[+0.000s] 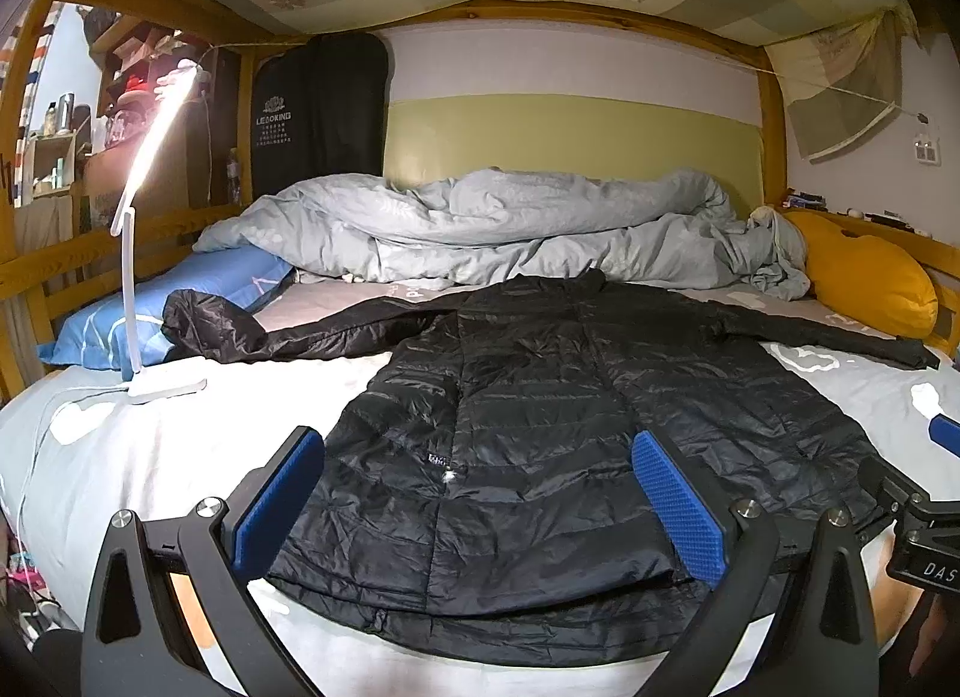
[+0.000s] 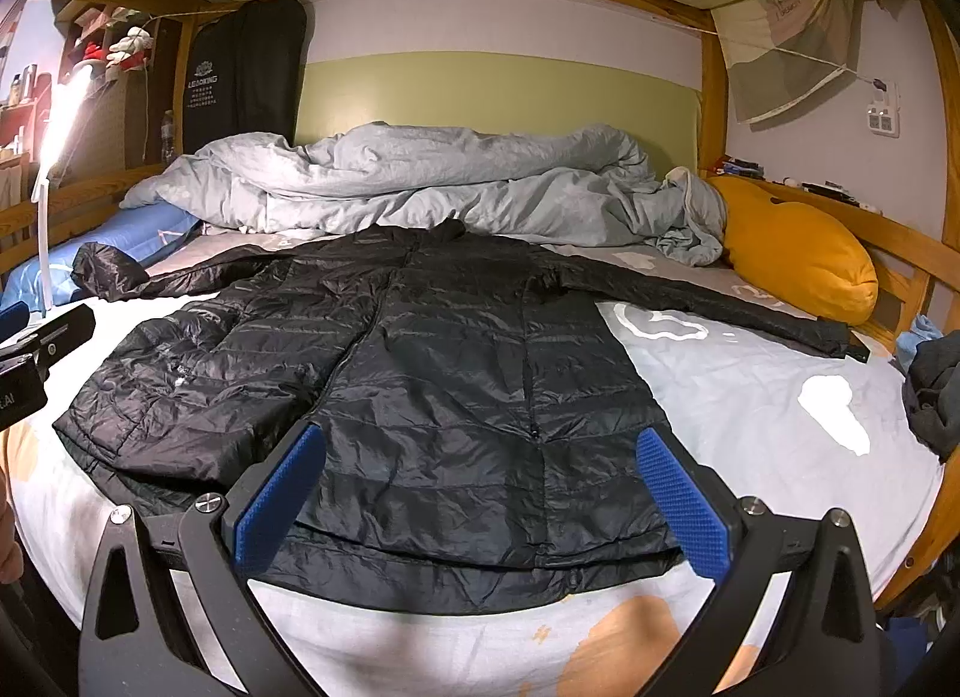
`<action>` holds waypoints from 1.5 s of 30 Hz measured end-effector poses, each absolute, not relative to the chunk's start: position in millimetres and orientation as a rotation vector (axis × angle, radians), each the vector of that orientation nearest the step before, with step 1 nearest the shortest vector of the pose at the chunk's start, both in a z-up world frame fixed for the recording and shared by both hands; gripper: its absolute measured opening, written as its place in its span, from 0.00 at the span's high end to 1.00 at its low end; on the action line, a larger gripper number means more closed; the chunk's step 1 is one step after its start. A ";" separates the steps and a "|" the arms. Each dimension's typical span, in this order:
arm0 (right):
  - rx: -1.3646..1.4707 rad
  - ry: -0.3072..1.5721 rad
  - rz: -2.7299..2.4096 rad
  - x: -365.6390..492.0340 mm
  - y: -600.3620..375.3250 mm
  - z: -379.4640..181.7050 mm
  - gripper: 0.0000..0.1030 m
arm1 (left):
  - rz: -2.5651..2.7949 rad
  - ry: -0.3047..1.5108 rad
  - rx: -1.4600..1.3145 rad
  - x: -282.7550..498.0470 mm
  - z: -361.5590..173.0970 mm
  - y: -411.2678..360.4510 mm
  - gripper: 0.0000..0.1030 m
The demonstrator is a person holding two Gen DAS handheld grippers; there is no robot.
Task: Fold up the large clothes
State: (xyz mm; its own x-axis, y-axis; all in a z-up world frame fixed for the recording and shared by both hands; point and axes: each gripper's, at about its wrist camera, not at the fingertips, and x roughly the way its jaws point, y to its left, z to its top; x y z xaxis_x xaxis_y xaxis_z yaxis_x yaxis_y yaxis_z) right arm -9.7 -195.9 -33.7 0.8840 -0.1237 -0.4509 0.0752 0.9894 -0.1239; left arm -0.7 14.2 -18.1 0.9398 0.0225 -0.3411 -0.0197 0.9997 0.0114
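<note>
A black quilted jacket [image 1: 528, 433] lies flat on the bed [image 2: 780, 397], front up, collar toward the heaped grey duvet [image 1: 480, 223] at the far end and hem along the near edge, with both sleeves stretched sideways, one reaching the blue pillow [image 1: 180, 301] on the left edge, the other the yellow cushion [image 2: 798, 253] on the right edge. Both tools hover above the hem and hold nothing: the left gripper [image 1: 477, 493] has its fingers spread wide over the left half of the hem, and the right gripper [image 2: 480, 493] has its fingers spread the same way over the right half. The folding looks not yet begun, so the first fold is the likely step. To do it well, each gripper should pinch both layers of the slippery shell right at the hem, near the side seams rather than the middle, so the padding does not slide apart. The sleeves probably want bringing in across the body first; otherwise they will trail. Lift low and evenly with both sides together, and keep clear of the lamp [image 1: 129, 253] standing near the left edge.
</note>
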 end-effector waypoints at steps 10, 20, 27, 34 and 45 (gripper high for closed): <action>-0.103 0.477 -0.104 -9.3 -195.9 -34.7 0.00 | 0.014 0.346 0.008 -1.3 -16.7 14.7 0.00; -0.094 0.479 -0.099 -9.7 -198.3 -34.5 0.00 | 0.020 0.334 0.006 -3.6 -14.8 14.8 0.00; -0.094 0.478 -0.101 -9.8 -197.4 -34.8 0.00 | 0.026 0.349 0.004 -1.7 -14.8 16.1 0.00; -0.079 0.483 -0.091 -8.8 -200.8 -36.1 0.00 | 0.026 0.330 -0.001 -3.4 -15.2 16.3 0.00; -0.094 0.457 -0.102 -12.4 -196.4 -35.5 0.00 | 0.008 0.352 -0.054 -0.6 -16.4 22.1 0.00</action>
State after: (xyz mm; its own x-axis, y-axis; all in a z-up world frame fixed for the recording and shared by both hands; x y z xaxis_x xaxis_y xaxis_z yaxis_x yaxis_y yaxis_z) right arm -12.4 -196.4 -35.5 0.8924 -0.1191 -0.4351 0.0771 0.9906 -0.1131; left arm -0.6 22.1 -16.4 0.9388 -0.0012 -0.3444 -0.0175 0.9985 -0.0512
